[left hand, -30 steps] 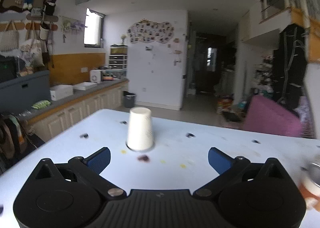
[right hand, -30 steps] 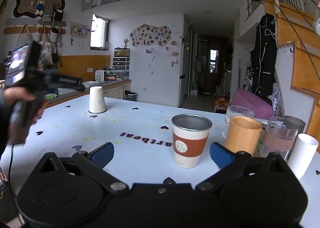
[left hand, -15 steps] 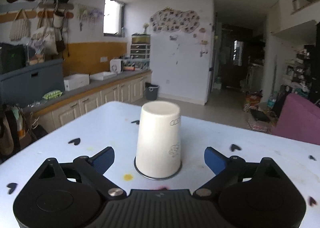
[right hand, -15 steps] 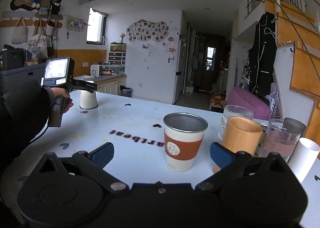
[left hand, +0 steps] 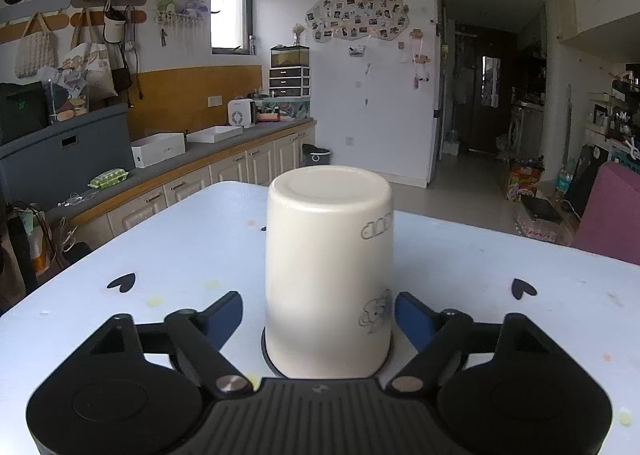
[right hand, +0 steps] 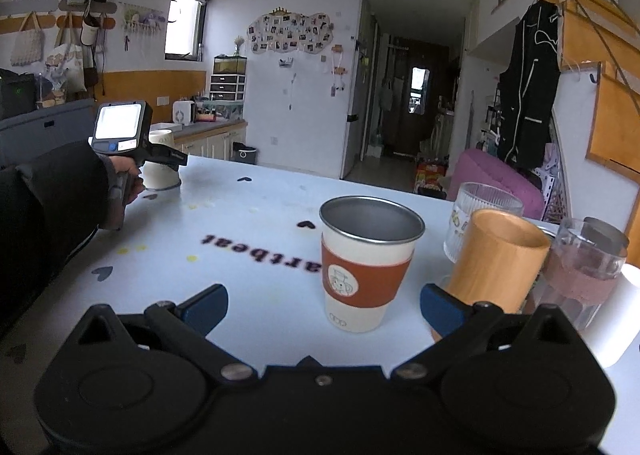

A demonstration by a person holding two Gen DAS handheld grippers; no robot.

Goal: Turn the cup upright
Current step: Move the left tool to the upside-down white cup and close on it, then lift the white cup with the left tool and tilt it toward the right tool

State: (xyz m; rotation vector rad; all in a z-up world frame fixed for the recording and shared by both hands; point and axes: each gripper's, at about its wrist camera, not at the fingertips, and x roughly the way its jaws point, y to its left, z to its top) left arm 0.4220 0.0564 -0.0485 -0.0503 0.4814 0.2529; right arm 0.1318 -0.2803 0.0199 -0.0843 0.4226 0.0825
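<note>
A white cup stands upside down on the pale blue table, rim down. My left gripper is open with the cup between its blue fingertips; a gap shows on each side. In the right wrist view the same cup is at the far left, partly hidden by the left gripper and the hand holding it. My right gripper is open and empty, low over the table in front of an upright steel cup with an orange sleeve.
At the right stand an orange cup, a ribbed glass, a glass with a pink sleeve and a white cup. The table's left edge is close to the inverted cup. Cabinets line the left wall.
My left gripper has moved forward until the inverted cup sits between its fingers. The right gripper has barely moved.
</note>
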